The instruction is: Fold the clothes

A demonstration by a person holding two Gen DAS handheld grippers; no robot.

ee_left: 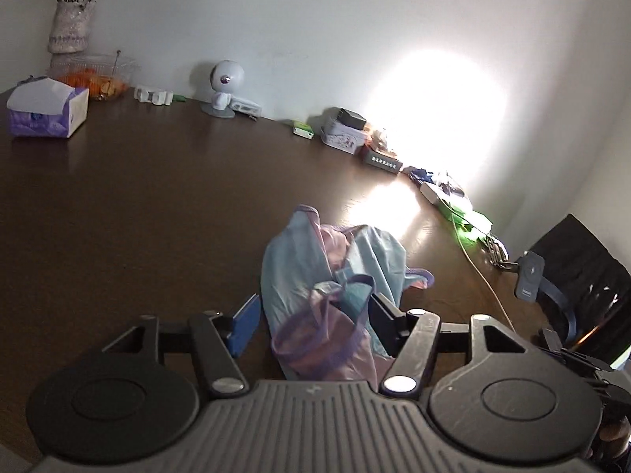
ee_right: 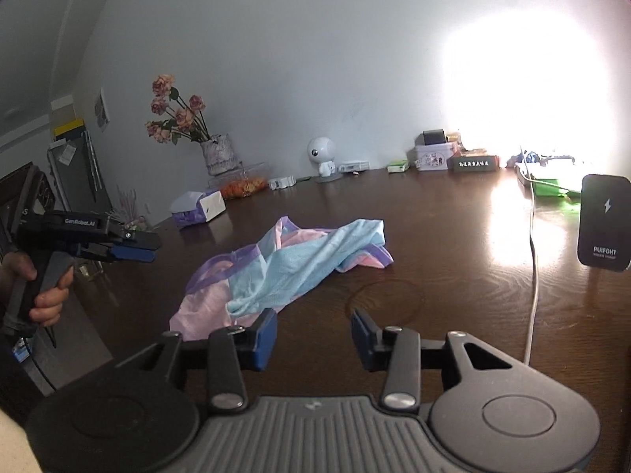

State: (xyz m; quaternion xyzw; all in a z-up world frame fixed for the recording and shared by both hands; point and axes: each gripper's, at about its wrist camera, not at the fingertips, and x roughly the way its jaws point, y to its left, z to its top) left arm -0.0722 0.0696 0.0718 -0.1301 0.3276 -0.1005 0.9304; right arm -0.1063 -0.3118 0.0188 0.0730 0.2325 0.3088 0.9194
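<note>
A crumpled garment (ee_left: pixel 327 287), light blue and pink with purple trim, lies in a heap on the dark wooden table (ee_left: pixel 138 205). In the left wrist view my left gripper (ee_left: pixel 313 315) is open, its fingers either side of the near end of the heap, above it. In the right wrist view the garment (ee_right: pixel 284 264) lies just beyond my right gripper (ee_right: pixel 313 335), which is open and empty over bare table to the garment's right. The left gripper (ee_right: pixel 134 246) also shows there, held by a hand at the table's left side, its fingers seen edge-on.
A tissue box (ee_left: pixel 47 108), a flower vase (ee_left: pixel 71 25), a small white robot figure (ee_left: pixel 224 86), tins and boxes (ee_left: pixel 347 130) line the wall. A white cable (ee_right: pixel 532 260) and a phone charger stand (ee_right: pixel 603 222) are at the right. A black chair (ee_left: pixel 583 276) stands beyond the table edge.
</note>
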